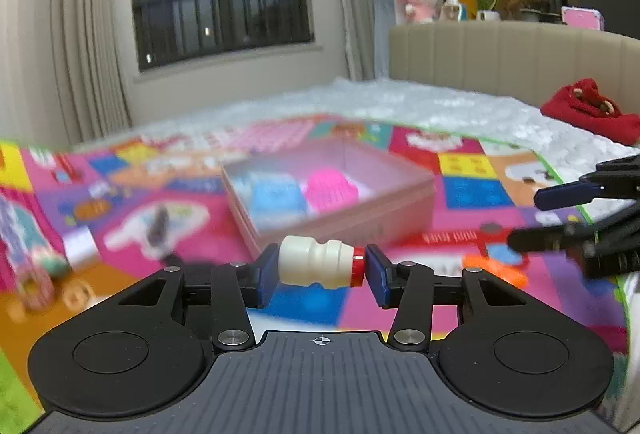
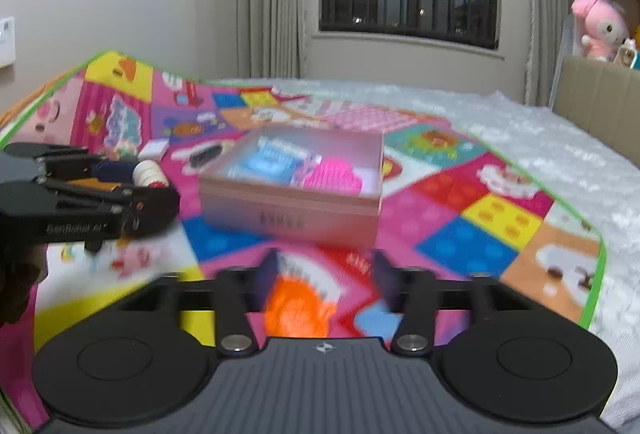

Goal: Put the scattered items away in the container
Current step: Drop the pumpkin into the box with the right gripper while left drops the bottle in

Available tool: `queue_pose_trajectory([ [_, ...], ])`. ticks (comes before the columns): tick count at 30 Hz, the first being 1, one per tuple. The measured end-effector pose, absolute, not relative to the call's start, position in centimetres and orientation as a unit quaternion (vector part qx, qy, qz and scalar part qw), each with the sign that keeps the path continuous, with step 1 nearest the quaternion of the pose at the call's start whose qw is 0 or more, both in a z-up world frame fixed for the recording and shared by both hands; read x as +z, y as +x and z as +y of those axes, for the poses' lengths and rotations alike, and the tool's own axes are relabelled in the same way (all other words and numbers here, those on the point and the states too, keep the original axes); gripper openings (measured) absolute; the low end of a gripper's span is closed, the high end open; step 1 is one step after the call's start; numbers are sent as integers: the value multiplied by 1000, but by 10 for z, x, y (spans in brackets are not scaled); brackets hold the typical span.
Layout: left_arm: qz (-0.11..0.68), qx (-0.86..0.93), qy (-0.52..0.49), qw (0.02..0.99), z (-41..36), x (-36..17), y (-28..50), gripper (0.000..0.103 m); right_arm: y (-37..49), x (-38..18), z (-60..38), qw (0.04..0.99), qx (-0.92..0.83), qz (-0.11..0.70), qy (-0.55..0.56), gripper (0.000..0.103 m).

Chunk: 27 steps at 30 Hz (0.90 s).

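While the left claw (image 1: 322, 268) is clamped on a little yogurt-drink bottle (image 1: 316, 261) near the pink box (image 1: 384, 218), the right claw's (image 2: 326, 280) jaws sit apart over an orange toy (image 2: 298, 308).

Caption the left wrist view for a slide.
Left gripper grips a small white bottle end to end before the pink box.

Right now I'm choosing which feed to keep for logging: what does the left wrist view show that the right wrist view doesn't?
Only the left wrist view: the small white bottle seen lengthwise, pads pressing its base and red cap, and a red cloth bundle on the bed.

Only the right wrist view: the orange toy on the mat between the open right gripper jaws.

Both: the pink box holding blue and pink items, the colourful mat, and the window.
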State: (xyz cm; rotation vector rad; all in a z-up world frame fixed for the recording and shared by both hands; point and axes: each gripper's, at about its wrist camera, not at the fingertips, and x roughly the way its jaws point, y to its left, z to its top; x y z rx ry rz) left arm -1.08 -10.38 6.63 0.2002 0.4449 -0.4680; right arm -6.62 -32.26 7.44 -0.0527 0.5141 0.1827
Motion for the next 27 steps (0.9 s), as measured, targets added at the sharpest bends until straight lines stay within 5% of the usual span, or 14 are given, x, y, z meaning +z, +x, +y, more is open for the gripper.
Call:
queue_pose_trajectory([
  [11,287,-226,81,927,-99,22,-23,50,-41,26,-300,950,87,298,-26,69],
  [14,288,-226,83,927,-99,20,-26,51,-34,21,-299,946,82,312,-20,51],
  [27,290,-222,87,927,-103,17,-30,54,-56,29,-296,948,88,303,-38,51],
])
